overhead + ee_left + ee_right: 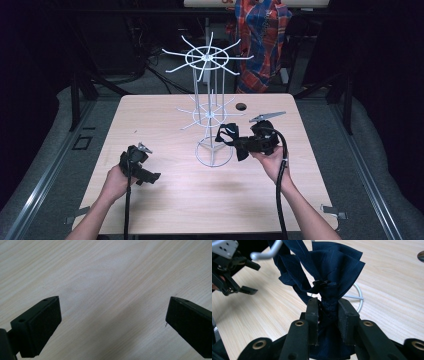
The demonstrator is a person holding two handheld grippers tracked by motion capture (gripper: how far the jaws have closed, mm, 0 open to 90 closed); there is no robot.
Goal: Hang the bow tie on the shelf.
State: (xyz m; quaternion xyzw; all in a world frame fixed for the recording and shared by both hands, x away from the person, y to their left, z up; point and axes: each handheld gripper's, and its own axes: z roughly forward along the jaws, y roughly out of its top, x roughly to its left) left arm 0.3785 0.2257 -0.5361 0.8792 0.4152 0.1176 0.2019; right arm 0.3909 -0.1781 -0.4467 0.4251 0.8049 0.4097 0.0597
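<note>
Light wooden table (165,200) fills frame centre, white wire spoked rack (210,112) standing mid-frame; right gripper (327,312) at centre-right clamps dark navy fabric bow (329,267) just beside rack's ring base; left gripper (113,315) at lower left over bare wood, jaws wide apart, nothing between

— Where on the worktop (165,200)?
— Stood mid-worktop, the wire stand (209,112); bow tie (229,134) held just right of its base.
— And left?
— Left gripper (150,177) well apart, near the front-left.
</note>
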